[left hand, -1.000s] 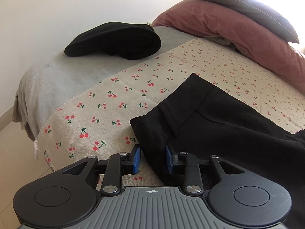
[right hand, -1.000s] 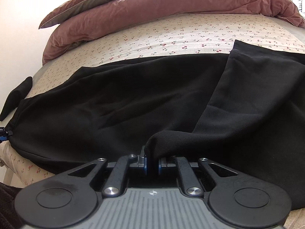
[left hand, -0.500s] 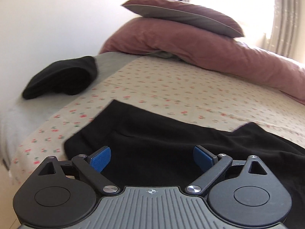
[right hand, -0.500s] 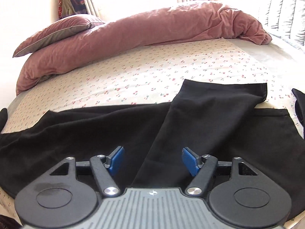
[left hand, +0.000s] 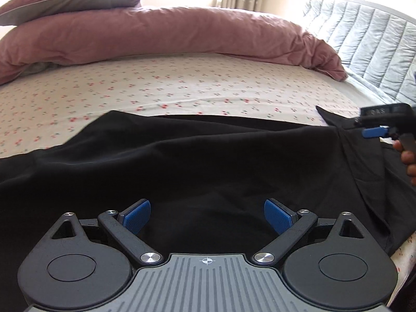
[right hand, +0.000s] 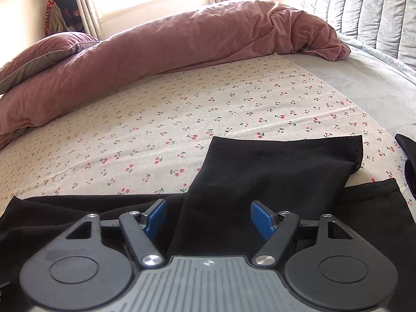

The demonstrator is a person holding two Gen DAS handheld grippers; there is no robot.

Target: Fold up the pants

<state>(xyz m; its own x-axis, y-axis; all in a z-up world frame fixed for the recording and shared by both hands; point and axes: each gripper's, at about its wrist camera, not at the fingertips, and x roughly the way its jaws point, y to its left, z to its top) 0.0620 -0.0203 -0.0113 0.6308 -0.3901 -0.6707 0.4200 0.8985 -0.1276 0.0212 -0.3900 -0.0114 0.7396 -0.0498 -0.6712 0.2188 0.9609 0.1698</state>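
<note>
Black pants (left hand: 197, 166) lie spread across the near edge of the cherry-print bed sheet (left hand: 182, 88). In the right wrist view one leg (right hand: 273, 171) is folded over and points away, its hem at the far right. My left gripper (left hand: 207, 215) is open and empty, just above the pants' middle. My right gripper (right hand: 208, 217) is open and empty over the folded leg. The right gripper also shows at the right edge of the left wrist view (left hand: 377, 130), held by a hand.
A long pink duvet roll (right hand: 182, 49) and a pillow (right hand: 41, 57) lie across the far side of the bed. A quilted grey headboard (right hand: 369, 7) stands at the right. Another dark garment (right hand: 408, 156) sits at the right edge.
Both grippers were shut on the pants a second ago; both have let go, opened and risen. The left gripper has swung right, away from the waistband corner.
</note>
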